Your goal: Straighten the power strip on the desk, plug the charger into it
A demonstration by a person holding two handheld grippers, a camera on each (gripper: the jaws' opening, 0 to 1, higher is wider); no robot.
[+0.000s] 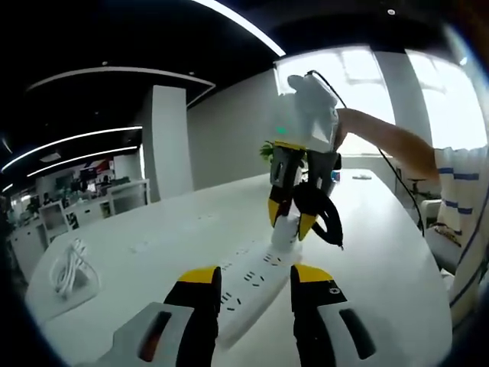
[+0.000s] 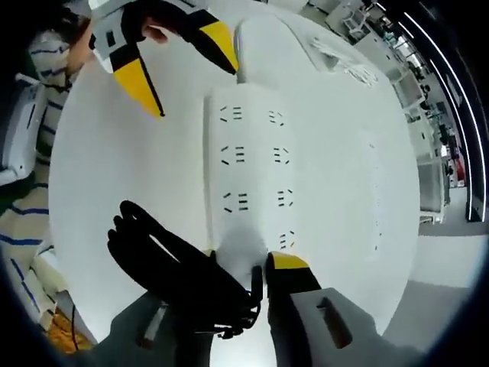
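We are working at a broad white desk (image 1: 382, 252) in an open-plan office: a dark ceiling crossed by long strip lights (image 1: 76, 141), a white pillar (image 1: 172, 141), rows of other desks (image 1: 114, 195) behind, and bright windows (image 1: 428, 92) on the far side. A green plant (image 1: 267, 151) stands by the wall beyond the desk.

The white power strip (image 1: 256, 279) lies flat on the desk, running lengthwise away from the left gripper (image 1: 256, 277), whose yellow-tipped jaws stand apart on either side of its near end; we cannot tell whether they touch it. At the strip's far end the right gripper (image 1: 288, 218) comes down from above with its jaws closed on a white charger (image 1: 285, 229), which sits against the top of the strip. A black cable (image 1: 325, 214) hangs in loops beside that gripper.

The left gripper view also gives us a coiled white cable (image 1: 72, 267) lying well apart near the desk's left edge, and a person's arm and striped sleeve (image 1: 466, 206) at the right.

The right gripper view looks straight down on the strip (image 2: 256, 176), showing its two columns of sockets and its cord (image 2: 241, 50) leaving the far end. Here the charger (image 2: 241, 256) sits between the right gripper's (image 2: 241, 267) jaws over the nearest sockets, the black cable (image 2: 176, 267) bunched to one side, and the left gripper (image 2: 183, 69) open above the far end.
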